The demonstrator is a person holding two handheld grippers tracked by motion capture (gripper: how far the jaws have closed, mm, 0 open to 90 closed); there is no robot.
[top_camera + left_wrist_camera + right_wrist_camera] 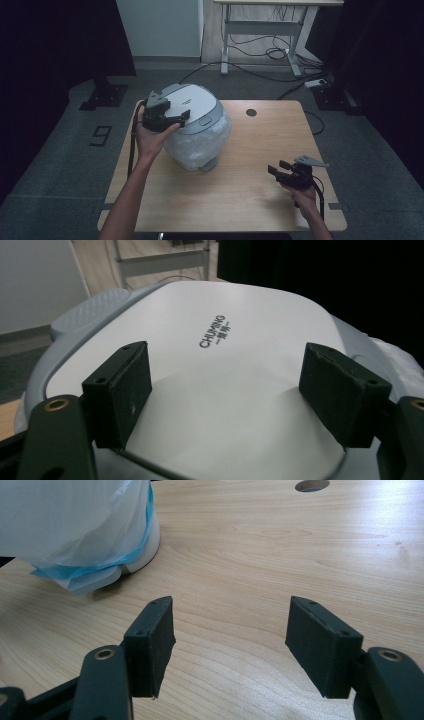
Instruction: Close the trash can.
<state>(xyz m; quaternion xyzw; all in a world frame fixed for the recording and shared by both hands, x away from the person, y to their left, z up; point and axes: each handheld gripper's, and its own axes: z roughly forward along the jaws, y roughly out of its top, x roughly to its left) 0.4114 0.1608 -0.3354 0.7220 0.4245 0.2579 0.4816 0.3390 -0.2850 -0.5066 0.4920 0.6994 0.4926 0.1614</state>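
Note:
A round white rice cooker (196, 131) wrapped in clear plastic stands on the left half of the wooden table (250, 195). Its grey-white lid (235, 360) carries a printed brand name. My left gripper (172, 119) rests on the lid's left side, open, with the lid surface between and below its jaws (225, 395). My right gripper (274, 169) hovers low over the table at the right front, open, with nothing between its fingers (230, 645). In the right gripper view the plastic-wrapped cooker base (85, 535) sits at the upper left.
A round cable hole (251, 112) is near the table's far edge. Beyond the table, a desk frame (260, 40) with loose cables stands on grey carpet. A stand base (104, 95) sits on the floor at the far left.

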